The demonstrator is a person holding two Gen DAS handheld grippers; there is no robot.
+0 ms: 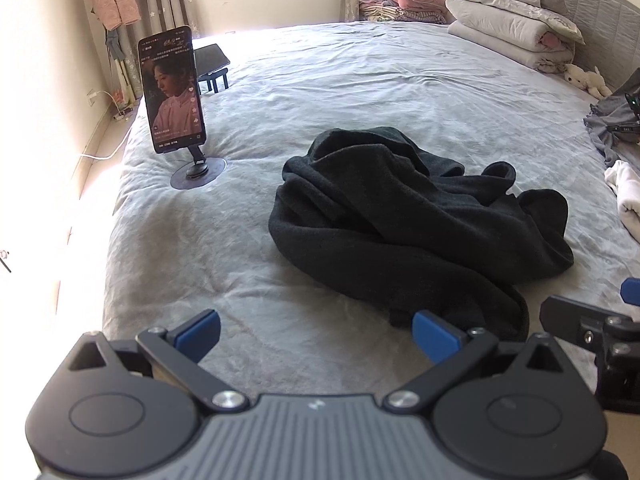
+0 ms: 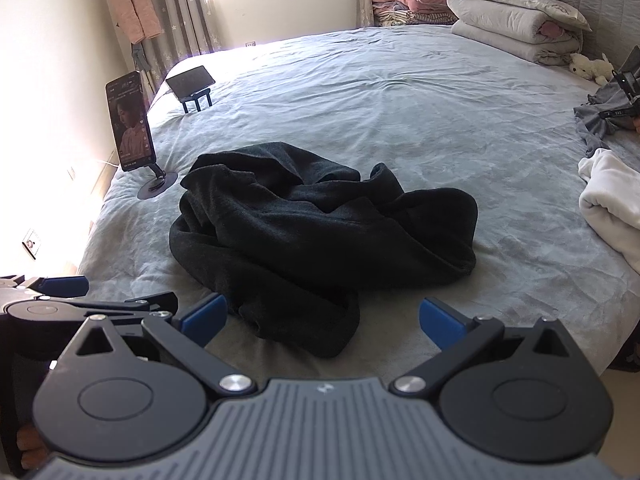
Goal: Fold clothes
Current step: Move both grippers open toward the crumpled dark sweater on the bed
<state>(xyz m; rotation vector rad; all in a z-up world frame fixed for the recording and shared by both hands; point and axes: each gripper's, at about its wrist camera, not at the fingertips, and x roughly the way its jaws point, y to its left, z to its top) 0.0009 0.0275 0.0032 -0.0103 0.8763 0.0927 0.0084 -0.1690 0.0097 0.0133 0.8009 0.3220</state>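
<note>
A crumpled black garment [image 1: 404,208] lies in a heap on the grey bed [image 1: 328,88]; the right wrist view shows the same black garment [image 2: 312,232] closer to centre. My left gripper [image 1: 316,336] hovers open over the near bed edge, just short of the garment's nearest fold, with nothing between its blue pads. My right gripper [image 2: 322,322] is open too, its pads on either side of the garment's near end without touching it. Part of the right gripper [image 1: 592,328] shows at the right edge of the left wrist view, and part of the left gripper [image 2: 60,300] at the left edge of the right wrist view.
A phone on a stand [image 1: 172,92] stands at the bed's left side, a small black stand [image 1: 212,68] behind it. A white garment [image 2: 612,200] and a grey one [image 2: 600,120] lie at the right. Folded quilts [image 1: 516,28] and a plush toy [image 1: 586,80] sit by the headboard.
</note>
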